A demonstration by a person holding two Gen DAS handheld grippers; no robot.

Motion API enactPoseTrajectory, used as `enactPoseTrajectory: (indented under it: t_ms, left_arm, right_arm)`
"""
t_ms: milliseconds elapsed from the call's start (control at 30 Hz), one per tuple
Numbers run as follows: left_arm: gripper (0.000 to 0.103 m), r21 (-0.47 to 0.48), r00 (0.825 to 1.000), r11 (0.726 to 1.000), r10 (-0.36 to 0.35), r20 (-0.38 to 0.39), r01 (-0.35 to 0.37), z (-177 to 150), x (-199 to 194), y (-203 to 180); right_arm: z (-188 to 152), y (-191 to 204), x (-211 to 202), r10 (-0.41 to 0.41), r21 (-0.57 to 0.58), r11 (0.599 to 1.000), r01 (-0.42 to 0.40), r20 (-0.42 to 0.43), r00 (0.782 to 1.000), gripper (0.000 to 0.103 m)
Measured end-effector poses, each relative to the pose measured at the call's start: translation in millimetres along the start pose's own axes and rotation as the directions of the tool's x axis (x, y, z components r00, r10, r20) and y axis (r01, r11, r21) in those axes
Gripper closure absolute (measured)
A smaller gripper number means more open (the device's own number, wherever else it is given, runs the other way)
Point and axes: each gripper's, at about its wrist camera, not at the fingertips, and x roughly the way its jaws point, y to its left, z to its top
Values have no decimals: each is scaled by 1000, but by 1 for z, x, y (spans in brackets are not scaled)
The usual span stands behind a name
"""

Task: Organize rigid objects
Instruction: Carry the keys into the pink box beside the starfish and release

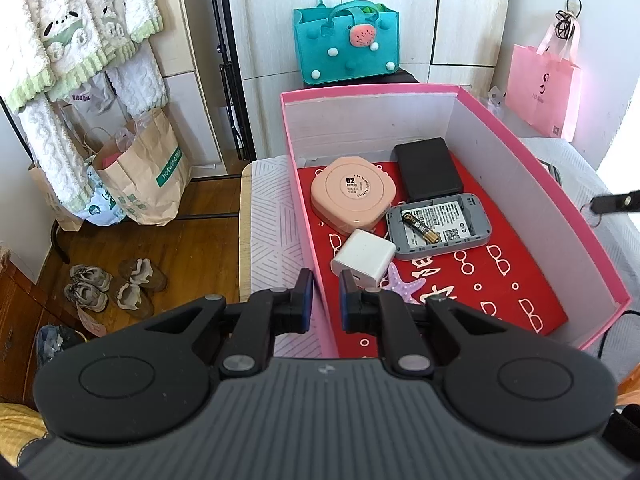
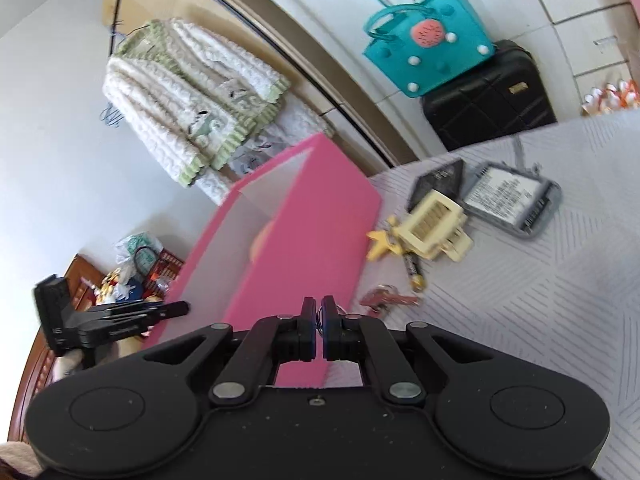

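Already the pink box (image 1: 592, 248) holds five items; a hair clip (image 2: 434, 226), battery (image 2: 414, 272) and others wait outside. Left hand-held gripper (image 1: 322, 300) clamps the box wall; right hand-held gripper (image 2: 319, 330) pinches a key ring (image 2: 320, 314).

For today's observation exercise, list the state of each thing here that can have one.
Box, open, no lid on.
Grey device, back cover off, battery lying loose on it.
Left tongs, shut on the box's wall.
Right tongs, shut on the ring of the keys.
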Motion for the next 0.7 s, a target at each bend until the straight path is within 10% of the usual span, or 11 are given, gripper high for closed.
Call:
enactPoseTrajectory:
  t_ms: [700]
  left_arm:
    - [92, 157, 995, 986, 73, -66, -61, 4, 3, -20]
  right_arm:
    - [50, 142, 42, -2, -376, 926, -48, -130, 992, 100]
